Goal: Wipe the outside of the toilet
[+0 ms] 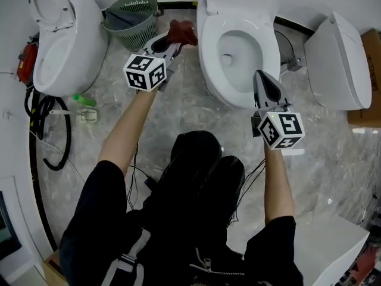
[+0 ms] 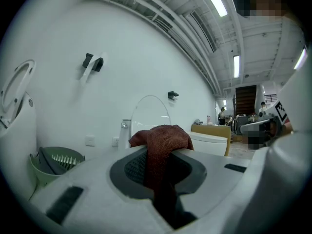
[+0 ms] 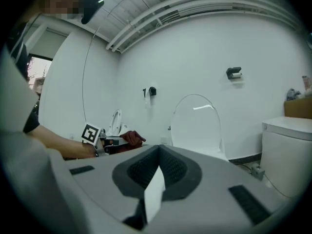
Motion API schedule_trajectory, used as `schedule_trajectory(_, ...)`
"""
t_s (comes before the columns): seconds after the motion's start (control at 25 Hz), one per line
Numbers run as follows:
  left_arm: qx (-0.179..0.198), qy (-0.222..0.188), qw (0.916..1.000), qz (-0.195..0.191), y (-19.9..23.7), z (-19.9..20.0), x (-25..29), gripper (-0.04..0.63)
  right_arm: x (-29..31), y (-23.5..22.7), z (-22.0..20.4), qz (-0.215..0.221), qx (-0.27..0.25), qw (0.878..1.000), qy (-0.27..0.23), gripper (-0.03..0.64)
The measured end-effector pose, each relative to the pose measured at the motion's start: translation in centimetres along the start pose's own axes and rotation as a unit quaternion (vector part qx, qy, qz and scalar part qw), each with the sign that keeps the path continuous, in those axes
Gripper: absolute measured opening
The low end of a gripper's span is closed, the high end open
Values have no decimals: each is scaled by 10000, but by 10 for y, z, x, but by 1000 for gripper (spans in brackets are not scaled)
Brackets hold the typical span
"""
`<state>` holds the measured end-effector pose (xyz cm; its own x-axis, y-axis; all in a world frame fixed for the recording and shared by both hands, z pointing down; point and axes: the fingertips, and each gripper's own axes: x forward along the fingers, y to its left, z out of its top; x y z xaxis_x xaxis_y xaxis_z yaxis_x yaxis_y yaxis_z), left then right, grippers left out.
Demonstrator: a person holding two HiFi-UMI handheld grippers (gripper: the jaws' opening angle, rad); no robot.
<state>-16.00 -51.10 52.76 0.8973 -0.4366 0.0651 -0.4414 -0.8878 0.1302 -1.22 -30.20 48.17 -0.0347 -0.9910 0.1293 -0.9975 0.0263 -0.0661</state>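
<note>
From the head view, looks barely begun: left tongs [image 1: 171, 44] clamped on the red cloth [image 1: 182, 32] just beside the toilet [image 1: 208, 47], right tongs [image 1: 261, 77] at its front rim. Left gripper view: cloth pinched. Right gripper view: pressed together, nothing clearly held — whole outside seemingly left.
</note>
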Motion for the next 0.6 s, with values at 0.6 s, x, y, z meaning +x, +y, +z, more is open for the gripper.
schedule_trajectory(0.6, -78, 478, 9987, 159, 66, -155, 88, 54, -32, -33, -87, -470, -169, 9987, 75, 3)
